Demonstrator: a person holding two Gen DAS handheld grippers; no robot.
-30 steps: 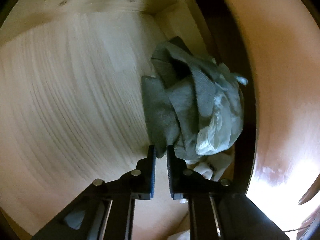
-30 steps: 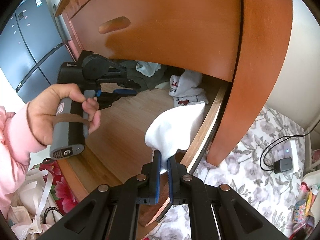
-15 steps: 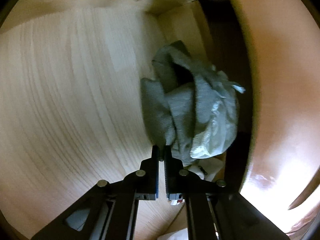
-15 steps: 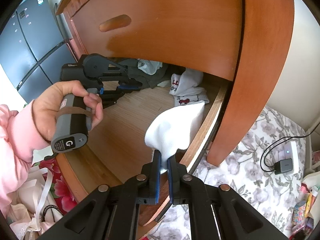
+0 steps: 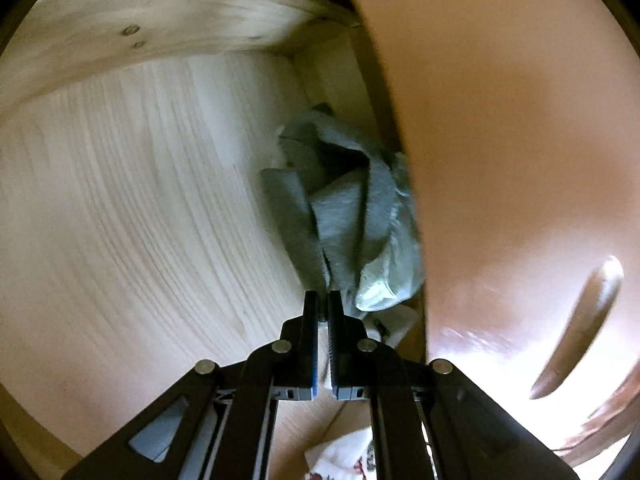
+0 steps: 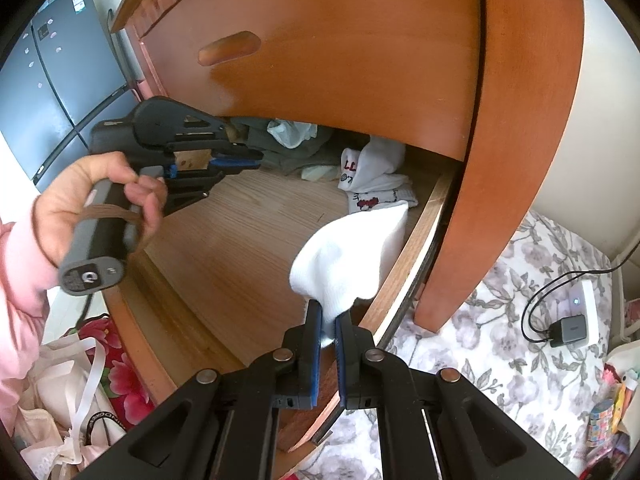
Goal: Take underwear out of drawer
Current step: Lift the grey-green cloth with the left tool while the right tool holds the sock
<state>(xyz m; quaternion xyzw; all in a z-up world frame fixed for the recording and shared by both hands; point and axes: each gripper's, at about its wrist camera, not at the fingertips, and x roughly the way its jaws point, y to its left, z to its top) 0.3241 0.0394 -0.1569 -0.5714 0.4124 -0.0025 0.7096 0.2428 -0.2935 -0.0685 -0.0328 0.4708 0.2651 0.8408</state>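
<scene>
Left gripper [image 5: 323,298]: jaws closed at 12 o'clock of its linkage, pinching a fold of grey underwear [image 5: 340,204]. In the right wrist view, the left hand [image 6: 100,204], in a pink sleeve [image 6: 18,280], grasps this gripper's handle at 9 o'clock. Right gripper [image 6: 329,316]: jaws clamped on white cloth [image 6: 352,256], pointing steeply downward.

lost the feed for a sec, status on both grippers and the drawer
Left gripper shut on grey underwear, back corner of drawer. Right gripper shut on white garment over drawer's front edge. Upper drawer front overhangs grey bundle.
</scene>
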